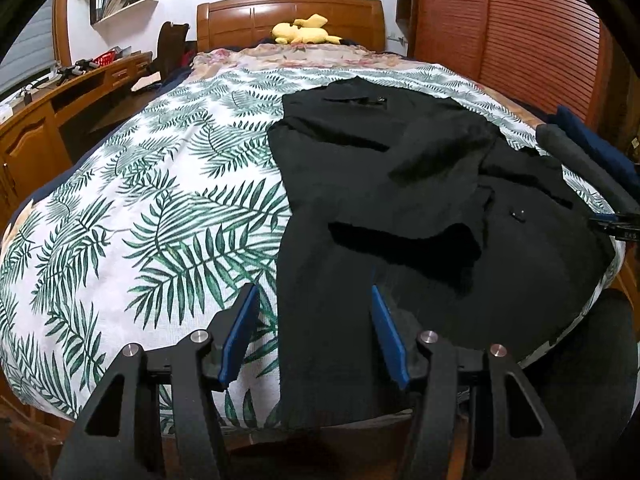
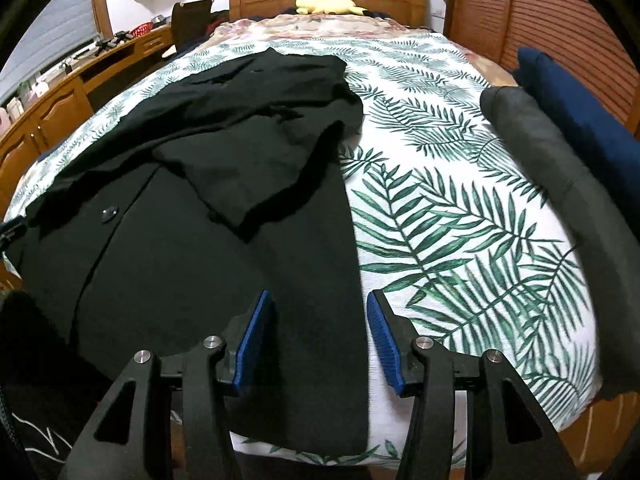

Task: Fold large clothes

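A large black coat [image 1: 400,200] lies spread on the bed, collar toward the headboard, both sleeves folded in over its front. In the right wrist view the coat [image 2: 200,200] shows one dark button and its hem hangs at the bed's foot edge. My left gripper [image 1: 314,294] is open and empty, hovering over the coat's lower left corner. My right gripper [image 2: 318,300] is open and empty, hovering over the coat's lower right corner. The right gripper's tip [image 1: 616,228] also shows at the far right of the left wrist view.
The bed has a white cover with green leaves [image 1: 140,200]. A yellow plush toy [image 1: 306,30] lies by the wooden headboard [image 1: 288,12]. Folded dark grey [image 2: 560,168] and navy [image 2: 580,104] clothes lie along the bed's right edge. A wooden desk [image 1: 60,96] stands left, a slatted wardrobe [image 1: 520,40] right.
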Demonstrator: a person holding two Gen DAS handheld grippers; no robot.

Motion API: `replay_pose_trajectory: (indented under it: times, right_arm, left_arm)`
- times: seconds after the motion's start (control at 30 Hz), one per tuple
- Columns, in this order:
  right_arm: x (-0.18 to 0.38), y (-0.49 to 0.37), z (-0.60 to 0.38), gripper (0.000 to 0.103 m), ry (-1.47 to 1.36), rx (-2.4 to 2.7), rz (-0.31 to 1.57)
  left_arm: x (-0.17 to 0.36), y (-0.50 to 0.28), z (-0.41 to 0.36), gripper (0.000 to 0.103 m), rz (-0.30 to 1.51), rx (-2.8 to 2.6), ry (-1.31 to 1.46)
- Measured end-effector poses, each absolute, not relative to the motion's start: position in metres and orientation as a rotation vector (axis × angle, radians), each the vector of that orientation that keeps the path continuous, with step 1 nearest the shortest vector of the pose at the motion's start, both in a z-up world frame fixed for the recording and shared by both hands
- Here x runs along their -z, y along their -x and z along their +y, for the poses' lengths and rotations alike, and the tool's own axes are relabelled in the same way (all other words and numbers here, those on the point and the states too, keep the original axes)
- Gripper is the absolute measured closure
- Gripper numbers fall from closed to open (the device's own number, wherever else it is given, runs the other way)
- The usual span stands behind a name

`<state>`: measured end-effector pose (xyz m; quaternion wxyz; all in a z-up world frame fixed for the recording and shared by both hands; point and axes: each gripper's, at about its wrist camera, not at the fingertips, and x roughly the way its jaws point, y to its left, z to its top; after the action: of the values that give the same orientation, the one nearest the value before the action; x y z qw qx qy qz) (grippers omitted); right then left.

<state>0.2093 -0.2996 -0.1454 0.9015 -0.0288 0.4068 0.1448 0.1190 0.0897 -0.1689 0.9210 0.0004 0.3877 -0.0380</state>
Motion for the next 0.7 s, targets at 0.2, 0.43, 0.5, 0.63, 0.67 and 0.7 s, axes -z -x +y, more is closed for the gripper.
replay_pose_trajectory:
  times: [0.2,0.43,0.5,0.63,0.67,0.7]
  right_arm:
    - [0.145,-0.205,-0.295,0.060,0.046,-0.393,0.820]
    - [0.148,-0.205,-0.296,0.060,0.069,-0.376,0.823]
    - [0.149,-0.206,-0.297,0.060,0.068,-0.368,0.831]
    - [0.150,-0.204,-0.294,0.061,0.068,-0.347,0.848]
    - [0.150,-0.204,-0.293,0.076,0.070,-0.345,0.846]
    - [0.149,-0.204,-0.291,0.082,0.078,-0.339,0.842]
  left_arm:
    - [0.174,-0.108,0.088,0.057,0.810,0.126,-0.012]
    - [0.177,-0.105,0.095,0.057,0.817,0.128,0.000]
    - [0.177,-0.105,0.097,0.057,0.822,0.136,0.007]
    - [0.178,-0.105,0.096,0.057,0.828,0.147,-0.005]
    - [0.178,-0.105,0.096,0.063,0.828,0.159,-0.002]
    - [0.178,-0.106,0.095,0.074,0.834,0.180,0.003]
